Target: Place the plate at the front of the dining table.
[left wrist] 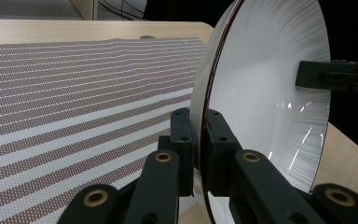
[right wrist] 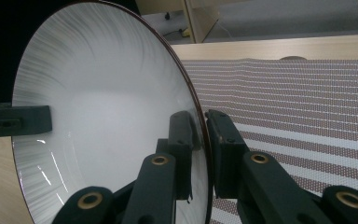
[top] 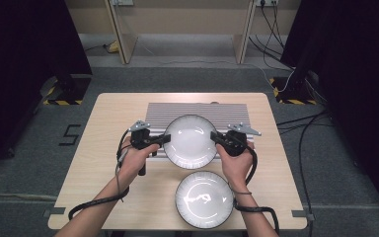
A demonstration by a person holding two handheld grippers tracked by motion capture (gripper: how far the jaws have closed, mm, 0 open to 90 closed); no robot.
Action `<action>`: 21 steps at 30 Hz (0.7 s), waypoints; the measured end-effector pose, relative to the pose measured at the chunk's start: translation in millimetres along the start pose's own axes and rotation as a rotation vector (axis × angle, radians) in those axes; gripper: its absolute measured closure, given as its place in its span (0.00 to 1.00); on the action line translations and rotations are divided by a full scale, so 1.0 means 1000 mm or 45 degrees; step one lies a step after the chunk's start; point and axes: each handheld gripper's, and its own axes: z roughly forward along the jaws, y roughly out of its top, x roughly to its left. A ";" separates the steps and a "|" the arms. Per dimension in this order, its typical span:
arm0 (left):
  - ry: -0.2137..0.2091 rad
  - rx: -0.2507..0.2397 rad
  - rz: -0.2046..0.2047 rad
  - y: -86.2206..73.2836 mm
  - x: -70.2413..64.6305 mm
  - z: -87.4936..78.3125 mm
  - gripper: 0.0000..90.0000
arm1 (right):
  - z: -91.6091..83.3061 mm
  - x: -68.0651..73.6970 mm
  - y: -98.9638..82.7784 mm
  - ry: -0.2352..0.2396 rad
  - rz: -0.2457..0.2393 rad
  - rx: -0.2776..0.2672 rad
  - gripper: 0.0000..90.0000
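Left tongs: both jaws are clamped on the left rim of the upper plate, one jaw on the inner face and one on the underside, as the left gripper view confirms. Right tongs: both jaws are clamped on the opposite, right rim of the same plate, again one jaw per face, as seen in the right gripper view. Each tongs is carried in one hand; the forearms enter from the near edge of the desk.

The upper plate is white with a dark rim line and fine radial ribbing. It sits between the two tongs, over the near edge of a striped mat laid at the middle of the desk.

A second plate of the same pattern lies flat on the desk, nearer the person, just beside the right hand and apart from the upper plate.
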 end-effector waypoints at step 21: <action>0.026 0.003 0.003 0.007 0.006 0.016 0.92 | 0.012 -0.008 0.008 -0.035 -0.018 -0.001 0.89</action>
